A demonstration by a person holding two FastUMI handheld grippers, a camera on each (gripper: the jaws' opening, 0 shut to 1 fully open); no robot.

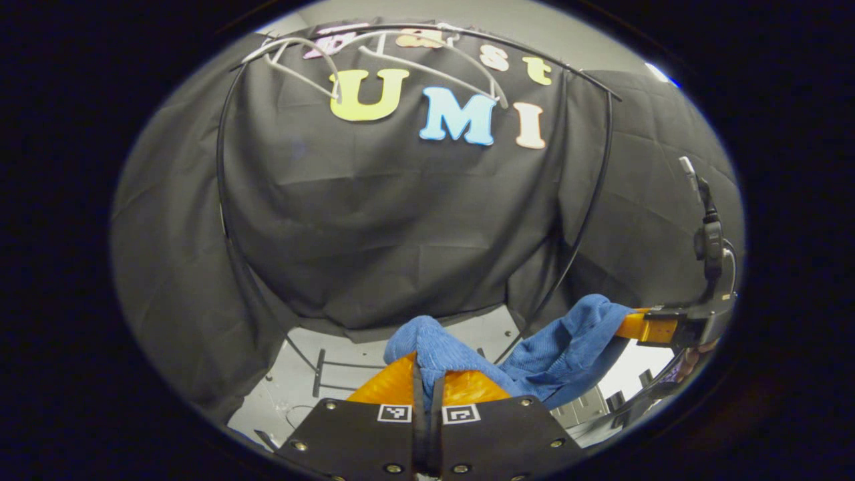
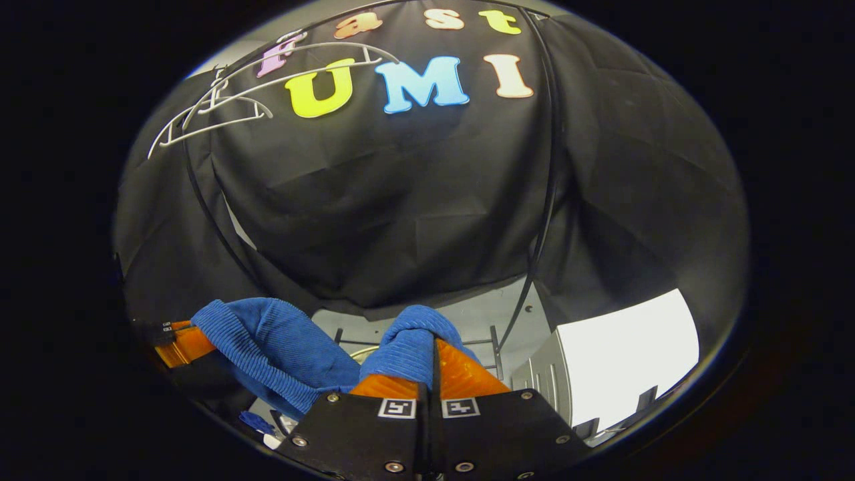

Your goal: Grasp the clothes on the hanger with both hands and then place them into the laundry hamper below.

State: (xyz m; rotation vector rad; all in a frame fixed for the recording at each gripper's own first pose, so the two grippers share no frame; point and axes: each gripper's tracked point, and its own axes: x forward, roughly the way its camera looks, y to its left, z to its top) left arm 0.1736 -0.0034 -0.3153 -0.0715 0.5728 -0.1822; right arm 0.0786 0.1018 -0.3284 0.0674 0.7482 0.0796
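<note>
A blue ribbed garment (image 1: 568, 341) hangs stretched between my two grippers, off the hanger. In the left gripper view my left gripper (image 1: 427, 366) is shut on one bunched end of it, and my right gripper (image 1: 638, 327) holds the other end at the right edge. In the right gripper view my right gripper (image 2: 433, 349) is shut on a fold of the garment (image 2: 280, 347), which sags leftward to the left gripper (image 2: 179, 342). A white slatted container (image 2: 621, 354) stands low at the right; I cannot tell whether it is the hamper.
Bare white hangers (image 1: 414, 67) (image 2: 220, 110) hang from the black rail high up. The rack's thin black tube frame (image 1: 594, 200) (image 2: 548, 167) curves down on both sides to feet on the pale floor (image 1: 320, 374). Black cloth lies behind.
</note>
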